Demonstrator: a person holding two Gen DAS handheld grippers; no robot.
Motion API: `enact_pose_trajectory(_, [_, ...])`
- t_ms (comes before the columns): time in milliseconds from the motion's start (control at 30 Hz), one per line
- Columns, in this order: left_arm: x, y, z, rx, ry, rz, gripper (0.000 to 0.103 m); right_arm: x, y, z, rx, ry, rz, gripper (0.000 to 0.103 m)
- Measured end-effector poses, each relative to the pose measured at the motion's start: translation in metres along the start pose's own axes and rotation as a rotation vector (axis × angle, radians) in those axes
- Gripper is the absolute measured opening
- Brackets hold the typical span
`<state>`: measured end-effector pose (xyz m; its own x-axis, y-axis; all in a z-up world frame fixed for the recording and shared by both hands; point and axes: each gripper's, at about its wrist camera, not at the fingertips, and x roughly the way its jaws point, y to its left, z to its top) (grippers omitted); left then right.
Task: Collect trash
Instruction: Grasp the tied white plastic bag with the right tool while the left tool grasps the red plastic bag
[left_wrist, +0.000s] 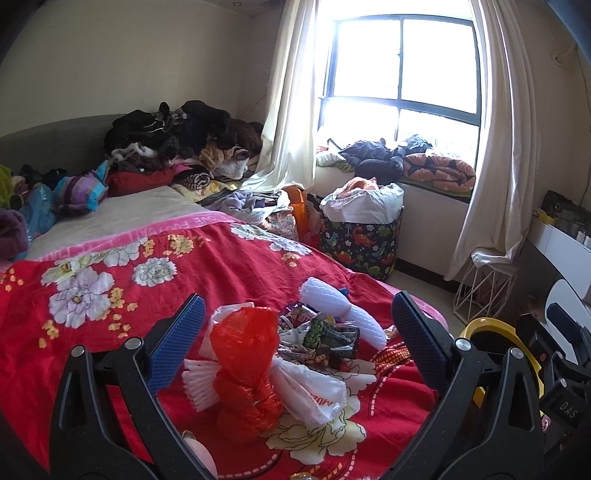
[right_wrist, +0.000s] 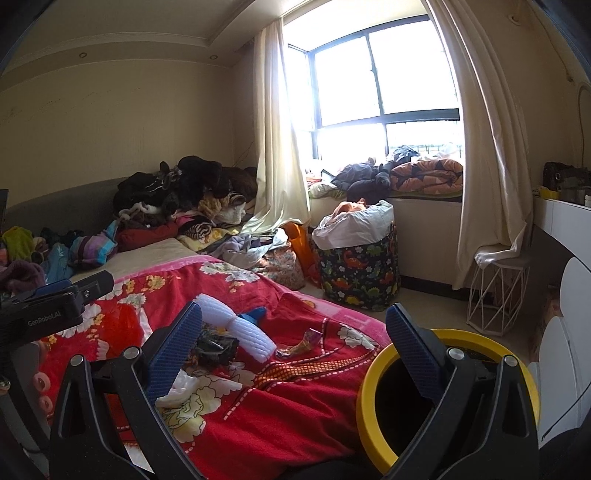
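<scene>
A: Where is the trash?

B: It sits in a loose pile on a bed covered by a red floral blanket (left_wrist: 122, 280). A crumpled red plastic bag (left_wrist: 245, 354) lies nearest, touching a white plastic bag (left_wrist: 314, 391) and white foam netting (left_wrist: 201, 384). Behind them are dark snack wrappers (left_wrist: 325, 338) and a white foam sleeve (left_wrist: 343, 314).

A: What are the grippers doing?

B: The left gripper (left_wrist: 295, 343) hangs over the pile with its 2 blue-padded jaws spread wide and nothing between them. The right gripper (right_wrist: 295, 350) is also released and empty, its left finger above the wrappers and its right finger over the mouth of a yellow-rimmed bin (right_wrist: 373, 384).

A: Where is that bin?

B: Just beside the bed's edge, on the right side.

A: Anything else on the blanket?

B: 1 small wrapper (right_wrist: 301, 343) lies apart from the pile, between the foam sleeve and the bin. Piled clothes (left_wrist: 177, 136) lie at the bed's far end.
</scene>
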<state>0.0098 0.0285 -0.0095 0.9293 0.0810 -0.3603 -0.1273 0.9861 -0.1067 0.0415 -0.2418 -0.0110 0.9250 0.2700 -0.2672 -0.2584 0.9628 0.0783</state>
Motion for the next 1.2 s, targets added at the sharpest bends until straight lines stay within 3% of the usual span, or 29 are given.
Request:
enact_pose_trajectory(300, [0.010, 0.033, 0.002, -0.060, 0.020, 0.083, 0.093, 0.026, 0.026, 0.006, -0.036, 0.049, 0.096, 0.097])
enact_pose_trajectory(600, [0.016, 0.064, 0.002, -0.111, 0.031, 0.115, 0.093, 0.051, 0.050, 0.012, -0.082, 0.090, 0.179, 0.097])
enact_pose_trajectory(800, [0.021, 0.079, -0.005, -0.134, 0.054, 0.081, 0.093, 0.074, 0.065, 0.012, -0.121, 0.149, 0.261, 0.097])
enact_pose_trajectory(1100, [0.038, 0.083, -0.025, -0.148, 0.164, -0.031, 0.093, 0.111, 0.087, -0.029, -0.142, 0.383, 0.406, 0.097])
enact_pose_trajectory(1200, [0.042, 0.080, -0.028, -0.139, 0.186, -0.068, 0.087, 0.116, 0.096, -0.042, -0.156, 0.431, 0.432, 0.097])
